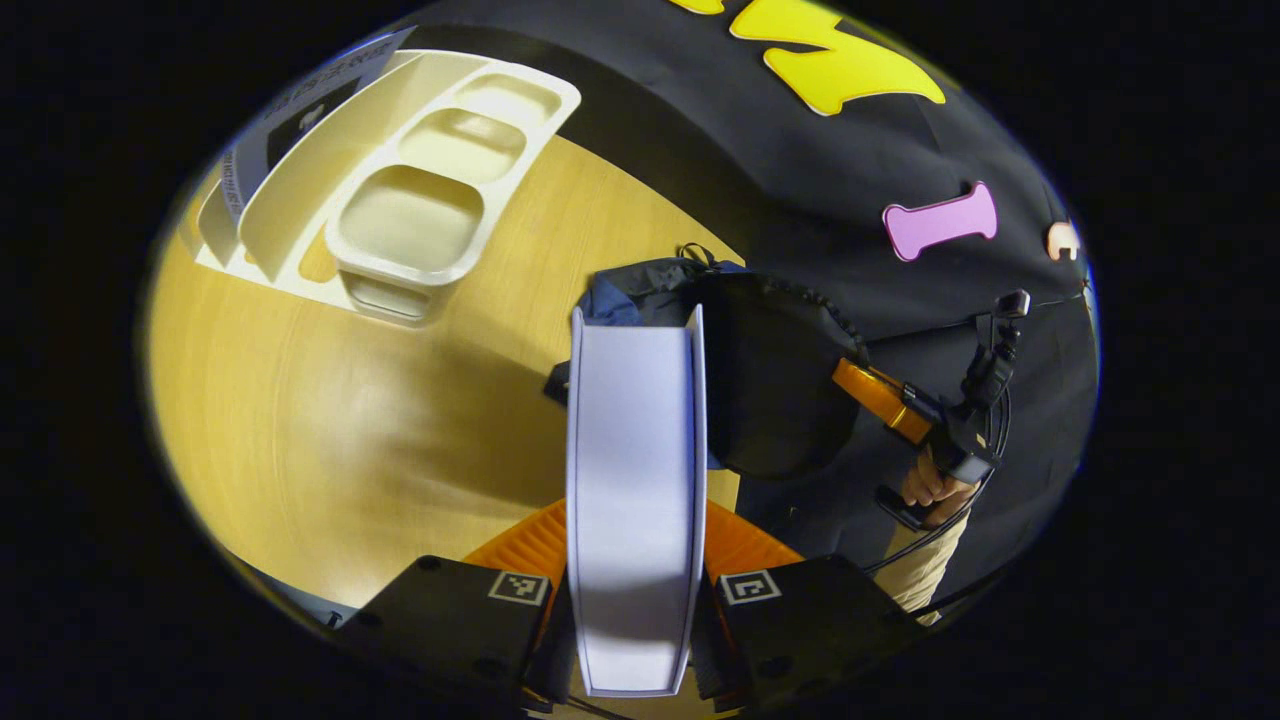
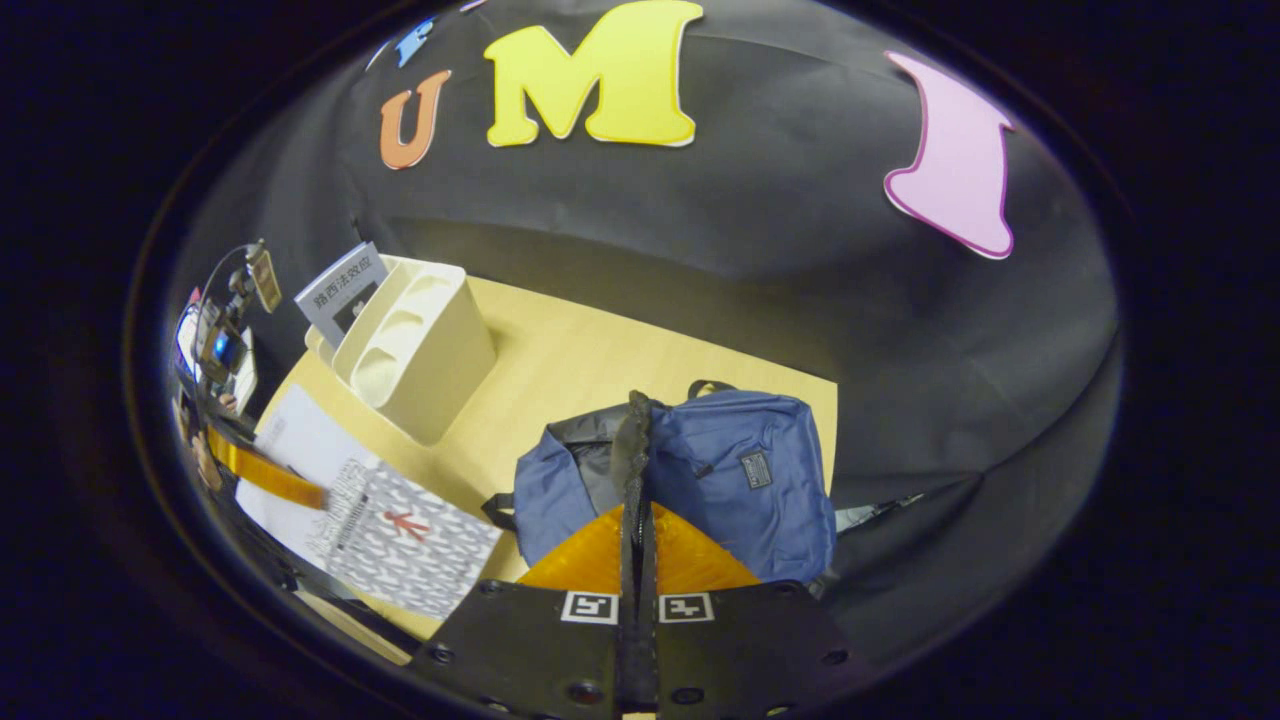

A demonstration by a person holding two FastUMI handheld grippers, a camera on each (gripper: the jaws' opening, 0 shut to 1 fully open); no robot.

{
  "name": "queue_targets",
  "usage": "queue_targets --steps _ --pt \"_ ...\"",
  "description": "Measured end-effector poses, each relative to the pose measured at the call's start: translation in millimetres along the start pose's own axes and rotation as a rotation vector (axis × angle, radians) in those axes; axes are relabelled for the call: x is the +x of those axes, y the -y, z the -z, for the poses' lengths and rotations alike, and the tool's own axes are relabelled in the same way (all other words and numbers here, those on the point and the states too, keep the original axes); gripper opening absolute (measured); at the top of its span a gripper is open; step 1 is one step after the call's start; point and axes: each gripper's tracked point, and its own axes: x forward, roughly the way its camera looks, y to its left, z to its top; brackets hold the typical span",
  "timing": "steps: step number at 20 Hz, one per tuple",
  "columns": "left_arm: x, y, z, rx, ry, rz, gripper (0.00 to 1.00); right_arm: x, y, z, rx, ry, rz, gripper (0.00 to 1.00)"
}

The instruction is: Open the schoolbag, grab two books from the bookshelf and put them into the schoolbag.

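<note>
My left gripper (image 1: 635, 525) is shut on a white book (image 1: 635, 450), which I see edge-on, held above the table just in front of the schoolbag (image 1: 770, 400). In the right gripper view this book (image 2: 400, 535) shows a patterned grey and white cover, with the left gripper (image 2: 318, 494) clamped on it. The blue schoolbag (image 2: 740, 470) lies on the table with its mouth gaping. My right gripper (image 2: 637, 510) is shut on the dark edge of that opening and holds it up. A hand (image 1: 930, 485) holds the right gripper (image 1: 850, 378) at the bag's far side.
A cream bookshelf (image 1: 420, 190) stands at the far left of the wooden table (image 1: 300, 420), with another book (image 1: 300, 110) leaning in it. From the right gripper view, the bookshelf (image 2: 415, 345) and that book (image 2: 340, 285) sit left of the bag.
</note>
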Motion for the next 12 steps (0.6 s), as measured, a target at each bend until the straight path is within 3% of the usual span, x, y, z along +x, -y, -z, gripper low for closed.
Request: queue_targets --steps 6,12 --pt "63.4 32.1 -16.5 0.016 0.057 0.111 0.48 -1.5 12.6 -8.0 0.028 0.028 0.021 0.0" --pt "126.2 40.7 -35.3 -0.148 0.156 0.28 0.48 -3.0 14.9 -26.5 0.051 0.057 0.026 0.0"
